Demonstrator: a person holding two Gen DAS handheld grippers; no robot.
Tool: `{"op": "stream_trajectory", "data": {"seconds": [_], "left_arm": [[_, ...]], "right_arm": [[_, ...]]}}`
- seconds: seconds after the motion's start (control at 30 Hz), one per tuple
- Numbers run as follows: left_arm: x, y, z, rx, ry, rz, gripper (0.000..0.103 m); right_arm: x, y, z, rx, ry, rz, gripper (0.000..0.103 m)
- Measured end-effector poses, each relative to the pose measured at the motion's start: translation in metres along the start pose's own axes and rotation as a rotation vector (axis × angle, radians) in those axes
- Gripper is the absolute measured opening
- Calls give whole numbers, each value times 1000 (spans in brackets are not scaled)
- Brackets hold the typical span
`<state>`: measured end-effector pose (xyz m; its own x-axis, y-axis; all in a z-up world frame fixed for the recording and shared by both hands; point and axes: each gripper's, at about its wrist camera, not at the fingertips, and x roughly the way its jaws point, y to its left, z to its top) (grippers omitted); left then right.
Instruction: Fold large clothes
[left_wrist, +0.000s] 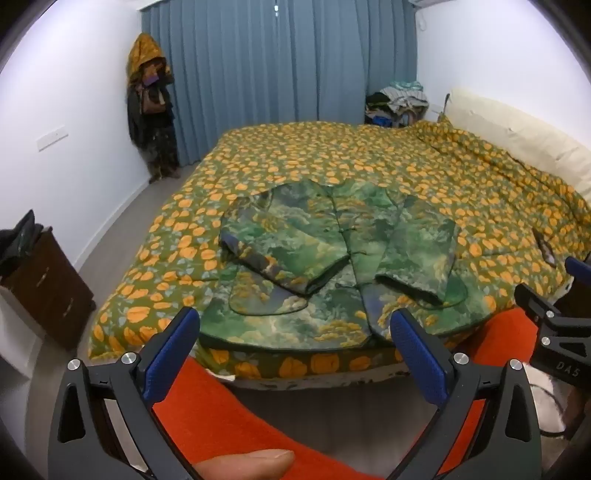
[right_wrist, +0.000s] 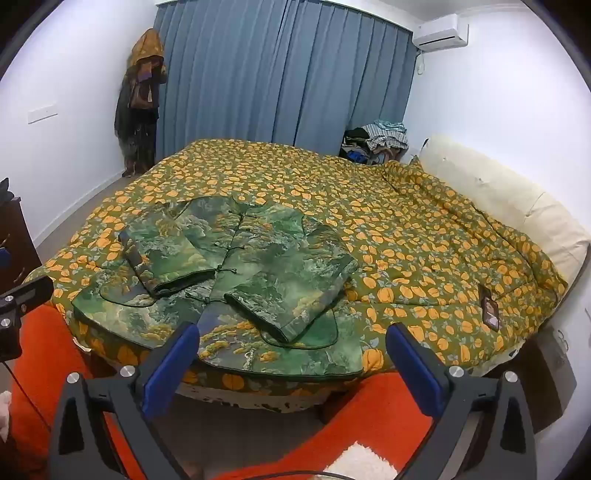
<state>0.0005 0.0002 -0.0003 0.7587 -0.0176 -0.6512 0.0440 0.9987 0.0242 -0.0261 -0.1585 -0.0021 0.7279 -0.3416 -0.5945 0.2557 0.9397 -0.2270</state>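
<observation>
- Nearest, the left gripper (left_wrist: 293, 347) and right gripper (right_wrist: 291, 360) both hang released, jaws wide, holding nothing, short of the bed's (left_wrist: 332, 365) edge.
- Just ahead lies the green jacket (left_wrist: 332, 251), flat on the orange-leaf quilt (right_wrist: 406, 229), sleeves folded inward.
- Its long axis runs away from the grippers, hem nearest; neither arm looks clearly nearer.
- Farther back, curtains (right_wrist: 280, 74).

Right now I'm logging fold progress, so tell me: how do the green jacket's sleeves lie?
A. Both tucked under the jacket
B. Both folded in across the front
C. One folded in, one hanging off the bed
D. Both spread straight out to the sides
B: both sleeves lie folded in over the front of the jacket, cuffs toward the hem, on the bed.
</observation>
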Motion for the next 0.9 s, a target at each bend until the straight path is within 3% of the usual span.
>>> {"op": "stream_trajectory", "data": {"seconds": [0.23, 0.9], "left_arm": [[-4, 17, -4, -33, -18, -25, 103], [-6, -4, -10, 26, 9, -45, 103]], "right_arm": [[-1, 4, 0, 2, 10, 12, 103], [-6, 13, -10, -25, -2, 73, 103]]}}
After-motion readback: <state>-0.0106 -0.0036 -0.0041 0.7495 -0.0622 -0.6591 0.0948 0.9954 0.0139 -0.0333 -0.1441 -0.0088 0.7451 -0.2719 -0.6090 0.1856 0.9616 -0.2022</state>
